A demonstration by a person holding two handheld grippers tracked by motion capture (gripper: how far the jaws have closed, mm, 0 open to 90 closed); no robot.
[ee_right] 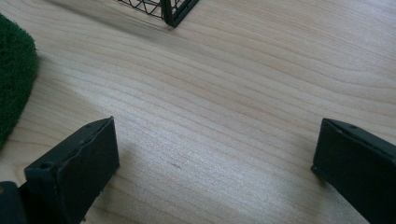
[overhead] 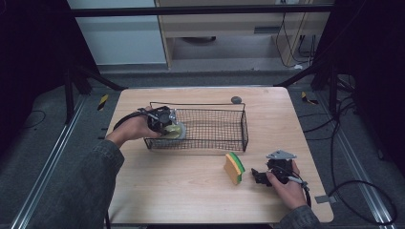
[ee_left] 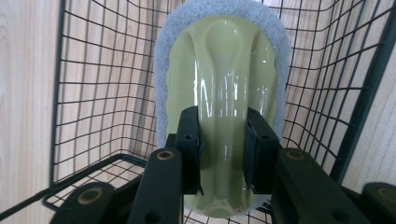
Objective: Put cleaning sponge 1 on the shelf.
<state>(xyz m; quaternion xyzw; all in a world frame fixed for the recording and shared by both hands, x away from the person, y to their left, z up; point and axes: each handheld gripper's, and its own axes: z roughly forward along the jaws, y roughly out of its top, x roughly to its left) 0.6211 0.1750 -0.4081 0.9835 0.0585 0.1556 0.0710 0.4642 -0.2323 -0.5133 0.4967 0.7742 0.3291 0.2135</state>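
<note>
pale-green scrubber (ee_left: 219, 93), pinched at its handle ridge by left gripper (ee_left: 223, 144), hangs inside wire basket (overhead: 210, 125)'s left end; placing step, next: release. right gripper (ee_right: 212, 158) gapes empty beside sponge (overhead: 234, 168).

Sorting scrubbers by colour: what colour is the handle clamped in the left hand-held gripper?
Glossy pale yellow-green plastic scrubber handle with a grey-white pad rim, best in the left gripper view.
</note>
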